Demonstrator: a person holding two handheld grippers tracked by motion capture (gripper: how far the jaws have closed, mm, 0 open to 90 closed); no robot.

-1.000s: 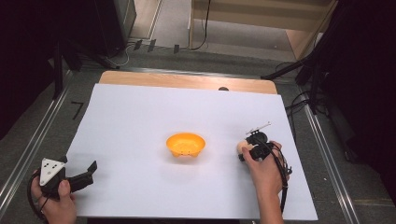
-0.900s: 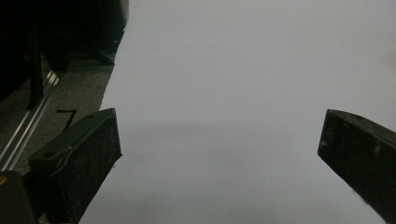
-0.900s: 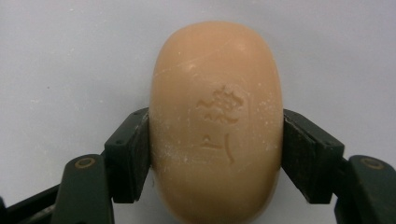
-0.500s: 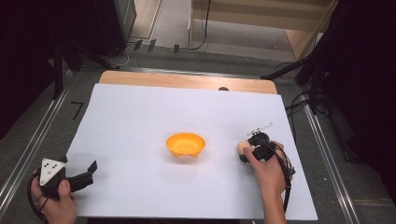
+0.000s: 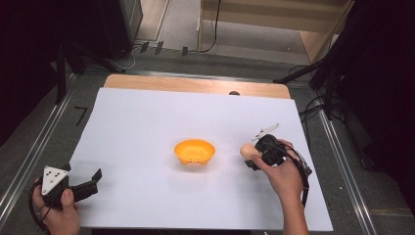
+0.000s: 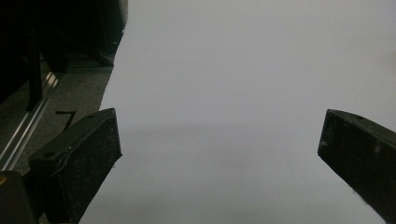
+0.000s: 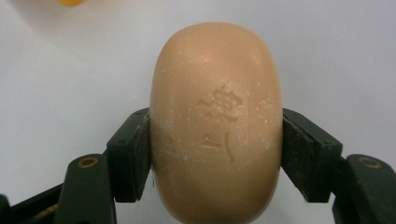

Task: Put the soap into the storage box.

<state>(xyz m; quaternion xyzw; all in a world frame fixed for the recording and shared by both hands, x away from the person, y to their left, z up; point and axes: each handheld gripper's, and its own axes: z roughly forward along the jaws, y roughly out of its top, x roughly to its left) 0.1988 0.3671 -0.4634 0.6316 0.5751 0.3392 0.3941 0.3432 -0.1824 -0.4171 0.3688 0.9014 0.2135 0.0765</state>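
A tan oval bar of soap point(image 7: 217, 126) with a stamped mark sits clamped between the black pads of my right gripper point(image 7: 217, 154), which is shut on it. From above, the soap point(image 5: 247, 151) hangs just over the white sheet, right of an orange bowl point(image 5: 195, 152) at the middle of the table. My right gripper point(image 5: 254, 155) points left toward that bowl. Near the front left corner my left gripper point(image 5: 93, 178) rests low in a hand, open with nothing between its fingers point(image 6: 79, 154).
A white sheet point(image 5: 147, 122) covers the table, with a wooden strip point(image 5: 195, 85) along the far edge. Metal rails point(image 5: 29, 161) run down both sides. Dark stands and cables point(image 5: 323, 83) crowd the far right.
My right gripper has risen a little off the sheet with the soap in it. The left gripper has stayed where it was.
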